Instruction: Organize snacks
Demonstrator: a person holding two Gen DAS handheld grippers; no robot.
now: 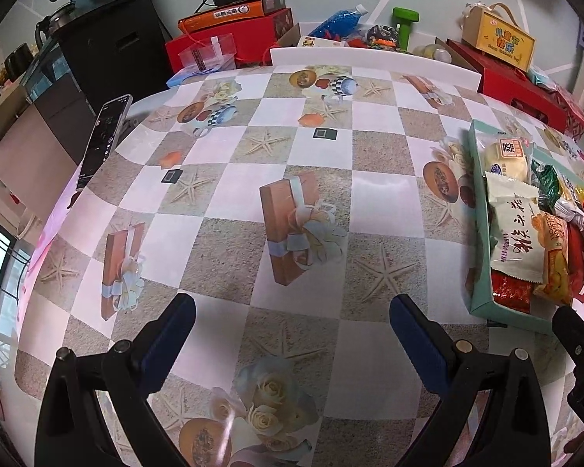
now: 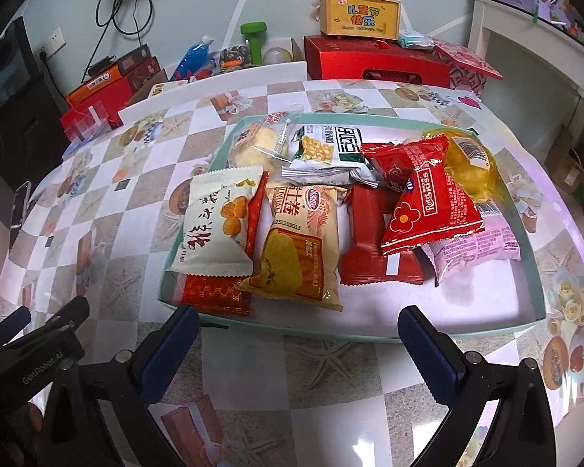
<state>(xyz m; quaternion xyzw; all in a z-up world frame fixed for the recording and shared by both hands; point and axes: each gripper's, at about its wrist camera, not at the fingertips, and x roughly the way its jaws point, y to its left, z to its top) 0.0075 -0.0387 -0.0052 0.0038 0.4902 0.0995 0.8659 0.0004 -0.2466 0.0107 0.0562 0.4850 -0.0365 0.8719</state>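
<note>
Glossy tablecloth (image 1: 299,148); shiny, crinkled snack packets (image 2: 428,202), probably plastic; smooth, matt tray (image 2: 535,272), perhaps cardboard.

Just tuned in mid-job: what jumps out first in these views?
A pale green tray heaped with snack packets sits mid-table ahead of the open right gripper, a red Kiss packet on top. The open left gripper faces bare checkered tablecloth; a phone lies at its far left edge.

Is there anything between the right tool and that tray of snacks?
No. In the right wrist view, only bare patterned tablecloth lies between the open right tool and the near rim of the tray.
</note>
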